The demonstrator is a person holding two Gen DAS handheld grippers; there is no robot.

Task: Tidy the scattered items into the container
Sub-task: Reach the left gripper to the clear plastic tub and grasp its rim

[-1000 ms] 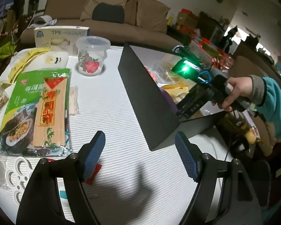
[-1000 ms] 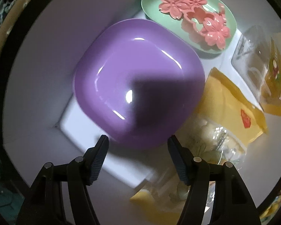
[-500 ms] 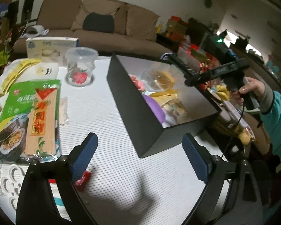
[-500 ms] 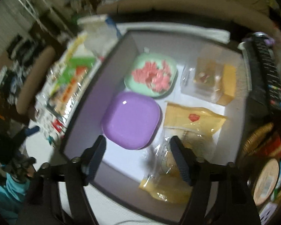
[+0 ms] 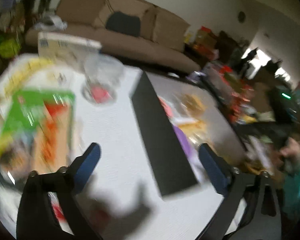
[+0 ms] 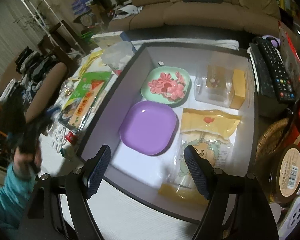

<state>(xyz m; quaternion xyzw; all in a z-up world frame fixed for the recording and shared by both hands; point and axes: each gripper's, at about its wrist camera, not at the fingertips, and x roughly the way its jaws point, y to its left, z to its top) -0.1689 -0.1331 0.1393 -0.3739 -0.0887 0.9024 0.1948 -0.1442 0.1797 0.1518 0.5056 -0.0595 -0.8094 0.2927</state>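
My right gripper [image 6: 148, 169] hangs above the near edge of the black box [image 6: 118, 84], its blue-padded fingers spread wide with nothing between them. Inside the box, nearest that edge, lie a clear printed packet [image 6: 202, 160] and, to its left, a purple square plate [image 6: 149, 127]. Beyond the packet is a yellow sealed pouch [image 6: 209, 124]; beyond the purple plate, a green plate [image 6: 150, 80] carrying pink flower-shaped pieces [image 6: 167, 86]. At the far right of the box interior sits a clear plastic case with a yellow insert [image 6: 222, 87]. Left of the box, on the white table [image 6: 130, 210], lies a green sushi-mat package [image 6: 86, 100], with white rings [image 6: 59, 138] on its near side and a clear lidded cup [image 6: 118, 55] farther back. A black remote control [image 6: 274, 74] rests just outside the box's right wall.

My left gripper [image 5: 149, 155], in its own blurred view, is likewise wide and empty, held above the table on the left side of the box [image 5: 160, 132]. The green package [image 5: 36, 118] and the clear cup [image 5: 102, 80] lie farther left of the box; a brown sofa [image 5: 130, 32] stands beyond.
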